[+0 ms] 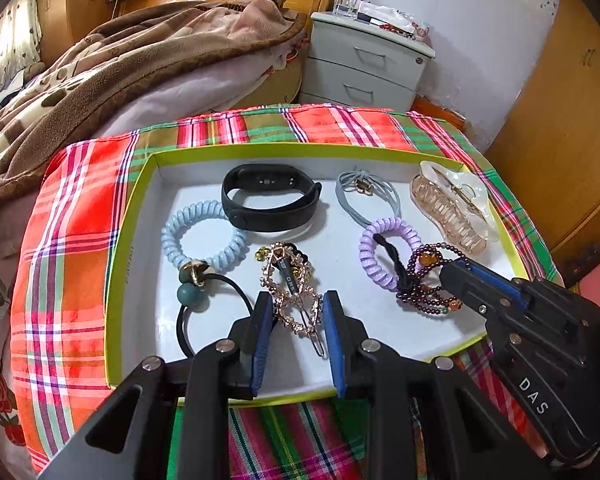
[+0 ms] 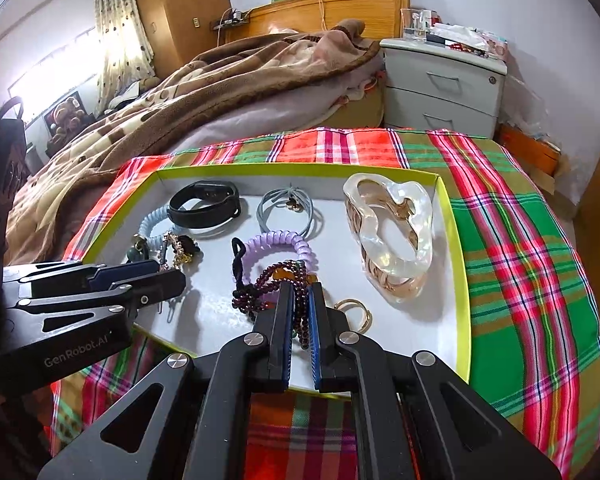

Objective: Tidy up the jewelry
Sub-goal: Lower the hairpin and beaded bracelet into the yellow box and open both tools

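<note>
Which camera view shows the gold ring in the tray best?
The right wrist view: the gold ring lies in plain sight on the tray, beside the right tongs. In the left wrist view it cannot be seen.

White walls, wooden headboard [image 2: 324, 8], grey nightstand [image 2: 444, 88], brown blanket [image 2: 180, 96], sunlit curtain [image 2: 120, 24]

assorted jewelry [image 1: 292, 292] in shallow box [image 1: 114, 280]
</note>
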Motion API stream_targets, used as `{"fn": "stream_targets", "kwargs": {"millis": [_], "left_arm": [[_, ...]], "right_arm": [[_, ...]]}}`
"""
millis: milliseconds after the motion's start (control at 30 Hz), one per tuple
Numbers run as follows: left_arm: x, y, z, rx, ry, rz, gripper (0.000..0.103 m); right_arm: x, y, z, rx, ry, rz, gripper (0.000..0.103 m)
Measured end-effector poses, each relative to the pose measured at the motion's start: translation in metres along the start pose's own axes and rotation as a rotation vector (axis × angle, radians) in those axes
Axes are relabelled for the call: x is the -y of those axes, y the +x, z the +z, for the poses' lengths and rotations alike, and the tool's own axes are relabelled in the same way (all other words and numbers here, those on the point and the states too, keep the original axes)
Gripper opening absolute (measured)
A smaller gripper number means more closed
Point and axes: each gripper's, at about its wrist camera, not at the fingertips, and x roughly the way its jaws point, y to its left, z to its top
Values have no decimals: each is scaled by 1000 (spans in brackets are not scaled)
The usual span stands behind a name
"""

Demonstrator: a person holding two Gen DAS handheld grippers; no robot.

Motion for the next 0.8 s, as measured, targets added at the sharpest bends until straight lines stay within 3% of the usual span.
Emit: {"fn": "stream_targets", "kwargs": {"millis": [667, 800], "left_arm": [[3, -2, 0, -1, -1, 23, 31], [4, -8, -1, 10, -3, 23, 33]], "right_arm": [[0, -4, -3, 4, 0, -23, 16], [1, -9, -3, 13, 6, -21, 27]]}}
